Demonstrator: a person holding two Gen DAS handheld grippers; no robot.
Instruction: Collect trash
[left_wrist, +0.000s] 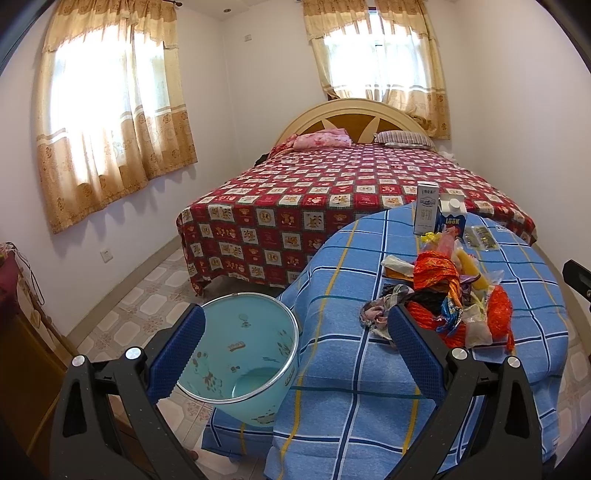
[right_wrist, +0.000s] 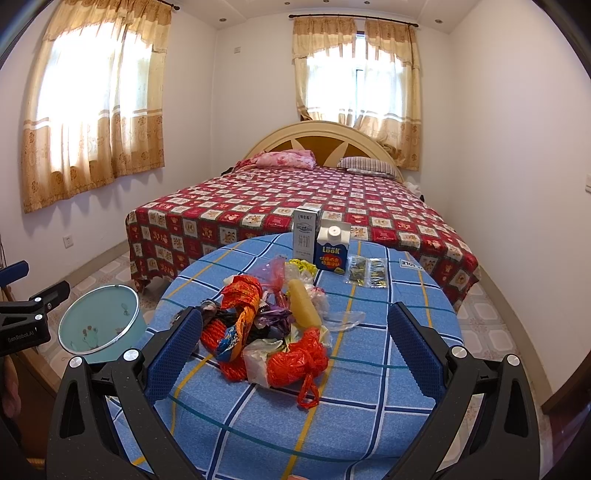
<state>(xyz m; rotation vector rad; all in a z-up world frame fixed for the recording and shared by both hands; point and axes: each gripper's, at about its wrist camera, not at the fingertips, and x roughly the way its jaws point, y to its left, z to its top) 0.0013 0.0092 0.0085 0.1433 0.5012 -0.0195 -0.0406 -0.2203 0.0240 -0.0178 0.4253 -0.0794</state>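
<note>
A pile of trash, orange plastic bags, wrappers and a yellow block, lies on the round table with a blue checked cloth; it also shows in the left wrist view. A pale blue bin stands on the floor left of the table, empty inside; the right wrist view shows it too. My left gripper is open and empty, above the bin's rim and the table's left edge. My right gripper is open and empty, its fingers on either side of the pile, in front of it.
Two cartons and flat packets stand at the table's far side. A bed with a red checked cover lies behind. A wooden cabinet is at the left. Tiled floor surrounds the table.
</note>
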